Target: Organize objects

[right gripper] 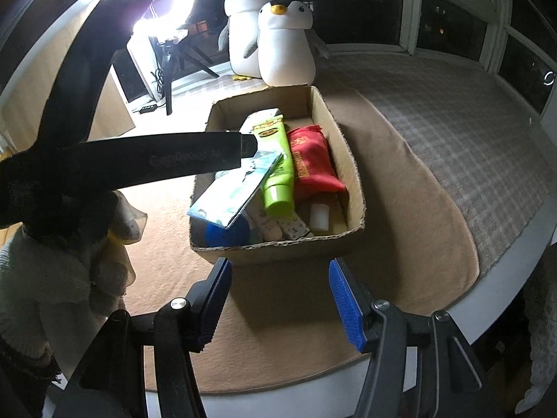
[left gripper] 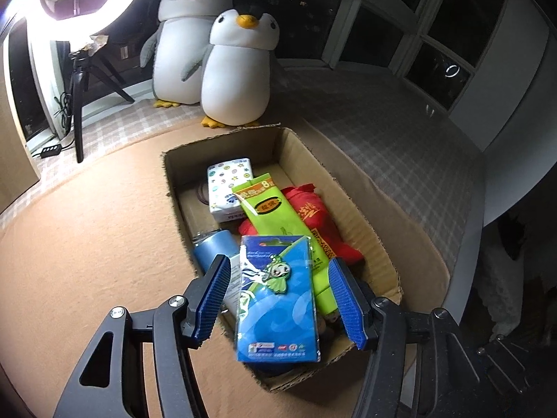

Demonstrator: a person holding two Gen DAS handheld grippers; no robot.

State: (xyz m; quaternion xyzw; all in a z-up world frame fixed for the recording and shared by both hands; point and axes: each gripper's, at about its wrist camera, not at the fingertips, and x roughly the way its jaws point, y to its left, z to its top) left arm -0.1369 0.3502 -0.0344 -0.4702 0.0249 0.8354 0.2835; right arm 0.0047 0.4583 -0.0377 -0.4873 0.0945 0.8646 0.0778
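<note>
Blue-padded left gripper [left gripper: 278, 299] is sitting nearest the lens in left wrist view, jaws standing apart w/ a blue card pack [left gripper: 278, 299] lying between them; pads aren't pressing on it, gaps are showing on both sides. Pack is resting tilted on top of the pile in the cardboard box [left gripper: 369, 216], its near end hanging over the box's front wall. Under it, a blue can [left gripper: 212, 247] is peeking out, mostly covered. Green tube [left gripper: 275, 209] is lying lengthwise, its lower end hidden behind the pack & right pad. Red pouch [left gripper: 313, 209] is partly buried beside the tube. White patterned tissue pack [left gripper: 228, 184] is lying at the far end. Dark round bits at the box's near corner are too shadowed to ID.

Right gripper [right gripper: 278, 299] is hovering over the tan mat [right gripper: 400, 209] just short of the box [right gripper: 351, 174], jaws apart & holding nothing. From here the left gripper's black arm [right gripper: 156, 163] is crossing the frame, blocking the box's far-left corner. A gloved hand [right gripper: 52, 278] is filling the left edge, cut off. Small items along the box's near wall, incl. a white cap [right gripper: 319, 216], are hard to make out. Two penguin plushies [right gripper: 285, 45] are standing behind the box; ring light [right gripper: 163, 7] is blown out.
</note>
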